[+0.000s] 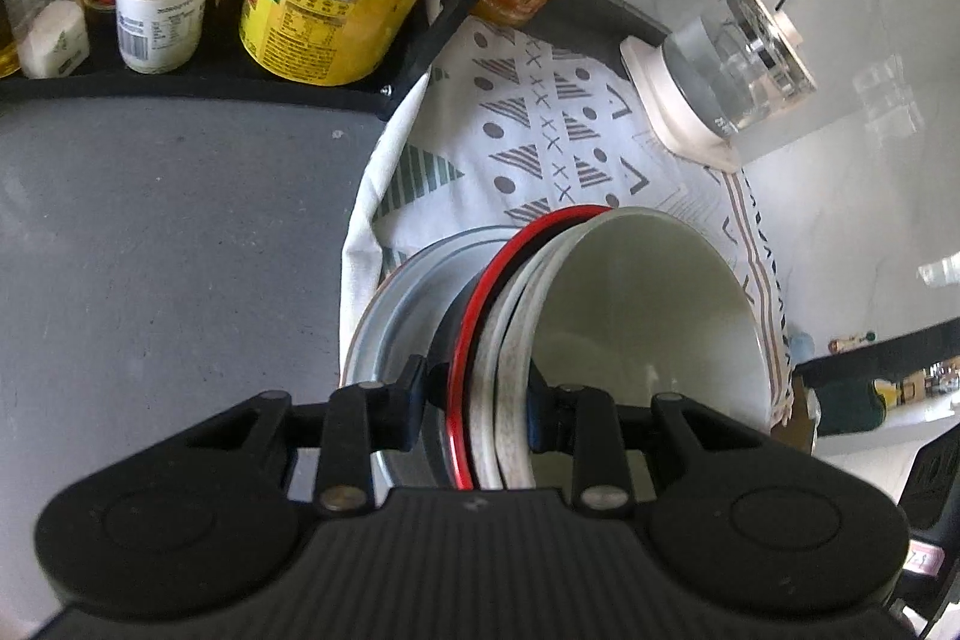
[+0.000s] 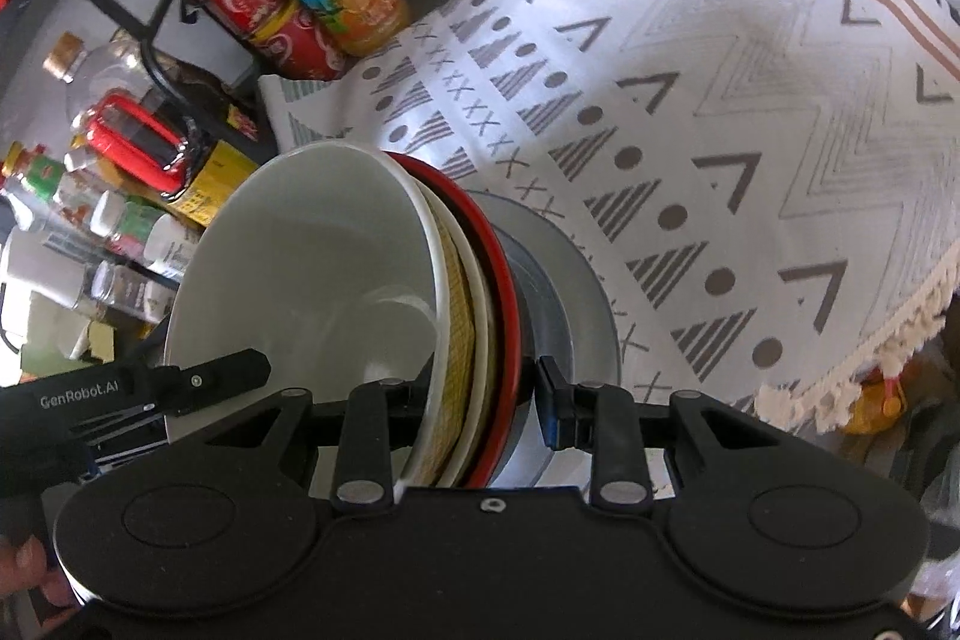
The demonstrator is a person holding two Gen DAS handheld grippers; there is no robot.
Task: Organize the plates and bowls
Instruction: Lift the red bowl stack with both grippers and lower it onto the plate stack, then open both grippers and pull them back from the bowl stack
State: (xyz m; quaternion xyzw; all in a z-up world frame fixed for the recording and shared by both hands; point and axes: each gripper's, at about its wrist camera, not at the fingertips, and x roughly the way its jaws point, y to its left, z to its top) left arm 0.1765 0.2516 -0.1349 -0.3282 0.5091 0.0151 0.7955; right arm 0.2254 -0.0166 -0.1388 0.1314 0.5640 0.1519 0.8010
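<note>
A nested stack of white, red-rimmed and grey round bowls [image 1: 630,316] is clamped by left tool [image 1: 480,400] and right tool [image 2: 480,394], above the patterned white cloth [image 2: 690,130].

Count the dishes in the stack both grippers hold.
4, nested: white bowl innermost, then a cream patterned dish, a red-rimmed bowl and a grey plate outermost. Thinner ones may be hidden between them.

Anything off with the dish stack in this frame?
No damage or spills visible. The stack is tipped on edge, not lying flat: white bowl, patterned dish, red-rimmed bowl, grey plate. Left gripper and right gripper each clamp its rims, over the patterned cloth.
</note>
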